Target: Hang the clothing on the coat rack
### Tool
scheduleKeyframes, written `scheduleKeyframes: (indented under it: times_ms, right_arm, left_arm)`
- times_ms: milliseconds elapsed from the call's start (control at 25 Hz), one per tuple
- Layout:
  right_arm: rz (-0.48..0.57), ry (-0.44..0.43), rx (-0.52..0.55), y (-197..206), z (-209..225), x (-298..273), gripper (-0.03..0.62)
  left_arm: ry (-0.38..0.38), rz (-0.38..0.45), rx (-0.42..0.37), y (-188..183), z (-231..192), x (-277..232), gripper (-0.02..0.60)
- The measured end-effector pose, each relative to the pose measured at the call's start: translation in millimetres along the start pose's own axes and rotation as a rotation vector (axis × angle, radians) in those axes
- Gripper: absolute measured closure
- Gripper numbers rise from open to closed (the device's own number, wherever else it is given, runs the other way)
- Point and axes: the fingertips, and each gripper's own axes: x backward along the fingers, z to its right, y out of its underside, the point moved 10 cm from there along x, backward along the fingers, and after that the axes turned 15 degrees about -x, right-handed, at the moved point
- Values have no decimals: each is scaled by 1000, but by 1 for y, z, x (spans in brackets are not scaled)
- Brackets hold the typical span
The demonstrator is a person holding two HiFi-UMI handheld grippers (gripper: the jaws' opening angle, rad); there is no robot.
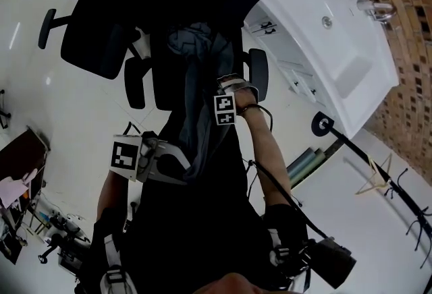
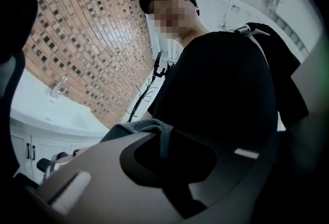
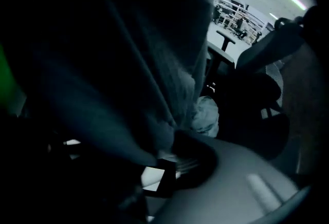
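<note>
**Clothing half lifted from the chair, rack still well away**

The left gripper [image 1: 183, 170] is clamped tight on a fold of the grey clothing [image 1: 196, 83]. It holds that edge up by the person's waist, so the cloth hangs in a band. The right gripper [image 1: 227, 83] points steeply down into the fabric, its jaws partly apart. Cloth lies in their mouth but is not visibly pinched, so it is probably after a second hold. The rest lies heaped on the black chair [image 1: 94, 36]. The coat rack [image 1: 378, 172] stands well apart at the right, and nothing is hung on it yet.
</note>
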Motion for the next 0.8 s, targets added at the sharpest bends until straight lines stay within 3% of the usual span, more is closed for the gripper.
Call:
scheduleKeyframes:
  times_ms: [40,160,280,360,440,560,800]
  right_arm:
    - [11,20,-50,2,5,6,579]
    - [76,181,-345,29,29,60,580]
    - [233,420,-677,57,52,156,580]
    - [385,562,-841,73,64,227,580]
    - [522,708,-916,82,76,296,580]
    - [626,884,-897,69,88,377,580]
    - [730,1156,-863,31,91,515,580]
  left_arm:
    - [-27,-14,-5,0,4,6,561]
    - [-210,-47,7,0,21,45,561]
    - [-541,-4,11,-5,38,105,561]
    - [-728,51,-52,-14,38,141,561]
    - [-854,108,-143,-26,20,173,561]
    - [-941,182,-287,-71,-16,204,561]
    - [-931,276,-476,-184,-71,232,561]
